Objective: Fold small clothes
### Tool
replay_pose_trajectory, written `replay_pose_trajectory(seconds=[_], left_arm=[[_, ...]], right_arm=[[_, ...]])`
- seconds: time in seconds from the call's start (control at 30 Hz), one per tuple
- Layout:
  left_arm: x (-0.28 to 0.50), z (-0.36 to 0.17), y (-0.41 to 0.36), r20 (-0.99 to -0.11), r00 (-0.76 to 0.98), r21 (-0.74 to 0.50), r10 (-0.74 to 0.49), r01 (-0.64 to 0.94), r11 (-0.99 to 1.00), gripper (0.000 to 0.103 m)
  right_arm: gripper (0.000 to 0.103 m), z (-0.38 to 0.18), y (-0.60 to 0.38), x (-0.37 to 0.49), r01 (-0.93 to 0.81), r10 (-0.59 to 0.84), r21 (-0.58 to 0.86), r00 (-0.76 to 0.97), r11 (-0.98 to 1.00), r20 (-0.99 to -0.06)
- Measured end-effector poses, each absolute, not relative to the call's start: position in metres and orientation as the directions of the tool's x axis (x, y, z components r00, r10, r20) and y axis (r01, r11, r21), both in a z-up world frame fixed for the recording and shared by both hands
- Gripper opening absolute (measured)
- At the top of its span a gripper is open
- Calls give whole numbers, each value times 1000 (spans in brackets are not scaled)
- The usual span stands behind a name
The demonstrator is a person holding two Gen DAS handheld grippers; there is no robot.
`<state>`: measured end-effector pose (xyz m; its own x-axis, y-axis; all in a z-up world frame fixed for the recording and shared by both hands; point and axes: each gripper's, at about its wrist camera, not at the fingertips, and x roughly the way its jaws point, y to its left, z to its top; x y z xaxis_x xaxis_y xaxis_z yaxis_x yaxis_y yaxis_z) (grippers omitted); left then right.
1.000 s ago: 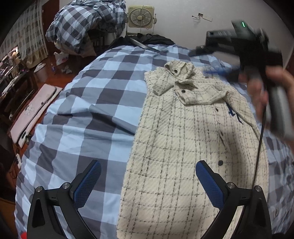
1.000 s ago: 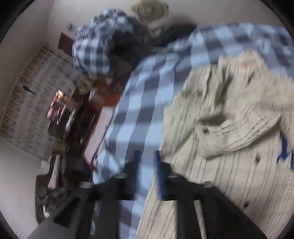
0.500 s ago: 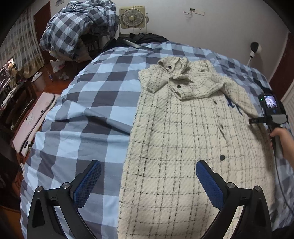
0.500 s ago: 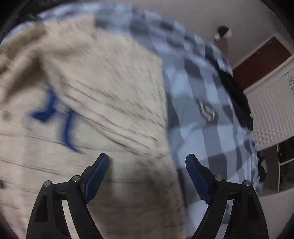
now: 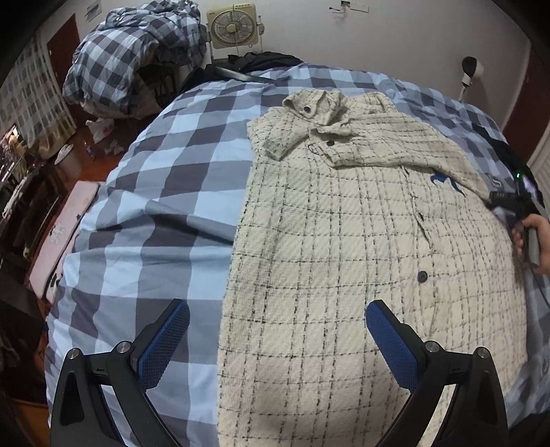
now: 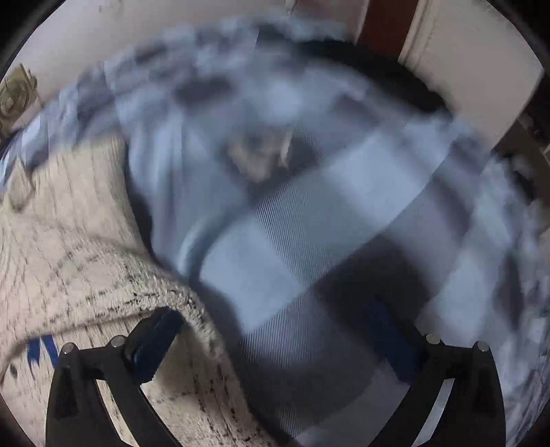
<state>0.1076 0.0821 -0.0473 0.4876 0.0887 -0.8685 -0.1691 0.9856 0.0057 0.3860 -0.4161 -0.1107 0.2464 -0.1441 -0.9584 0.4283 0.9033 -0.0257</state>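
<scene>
A cream shirt (image 5: 343,240) with thin black checks, dark buttons and a blue logo lies spread on the blue checked bed (image 5: 154,206), its sleeve folded across the chest. My left gripper (image 5: 276,338) is open and empty above the shirt's lower left edge. My right gripper (image 6: 275,340) is open and empty, low over the bedcover at the shirt's right edge (image 6: 192,309). Its left finger is over the cloth. That view is blurred. The right gripper also shows in the left wrist view (image 5: 515,203) at the far right.
A heap of checked bedding (image 5: 137,58) and a fan (image 5: 233,25) stand beyond the bed's far end. A pink mat (image 5: 65,233) and clutter lie on the floor to the left. A wall lamp (image 5: 471,68) is at the back right.
My right gripper swung from the collar area to the shirt's right edge and opened wide. My left gripper stayed open and barely moved.
</scene>
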Motion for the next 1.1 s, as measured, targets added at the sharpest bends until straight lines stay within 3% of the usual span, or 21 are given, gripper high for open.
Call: replay_pose_trajectory(seconds=[0.03, 0.17, 0.3, 0.4, 0.5, 0.6, 0.8, 0.9, 0.93, 1.0, 1.03, 1.07, 1.1], left_arm=[[107, -47, 83, -868, 488, 0, 84, -170, 985, 103], [106, -38, 86, -856, 513, -38, 63, -182, 983, 103], [102, -30, 85, -842, 537, -51, 55, -182, 982, 103], [101, -28, 86, -838, 543, -56, 54, -184, 981, 103], [101, -27, 90, -838, 542, -56, 60, -196, 979, 103], [100, -26, 96, -837, 545, -77, 53, -212, 974, 103], [101, -26, 102, -835, 549, -116, 26, -223, 968, 103], [101, -25, 101, -830, 557, -101, 41, -222, 970, 103], [101, -25, 100, -828, 559, -94, 47, -221, 971, 103], [102, -23, 100, -824, 564, -94, 47, -218, 971, 103], [102, -22, 101, -822, 568, -105, 37, -217, 971, 103], [102, -21, 102, -820, 571, -120, 25, -215, 969, 103], [101, -20, 102, -819, 573, -128, 18, -214, 968, 103]], right_arm=[[102, -118, -409, 381, 424, -92, 1, 197, 906, -976], [102, -73, -409, 378, 388, -126, -21, 245, 921, -961], [102, -3, -386, 356, 462, -332, -122, 407, 879, -851], [102, 11, -341, 358, 425, -197, 36, 491, 905, -849], [102, -12, -272, 364, 309, 1, 173, 484, 935, -875], [102, -40, -161, 368, 110, 93, 160, 458, 981, -884], [102, -89, -13, 381, -172, 89, 12, 448, 985, -889], [101, -113, 19, 395, -218, -11, -115, 426, 969, -904], [98, -122, 20, 402, -218, -43, -140, 399, 966, -916], [65, -130, 9, 410, -184, -26, -99, 362, 978, -932], [60, -128, 2, 412, -161, -8, -72, 366, 984, -931], [36, -124, -8, 414, -137, 21, -33, 373, 990, -927], [22, -120, -20, 417, -113, 53, 12, 370, 993, -928]])
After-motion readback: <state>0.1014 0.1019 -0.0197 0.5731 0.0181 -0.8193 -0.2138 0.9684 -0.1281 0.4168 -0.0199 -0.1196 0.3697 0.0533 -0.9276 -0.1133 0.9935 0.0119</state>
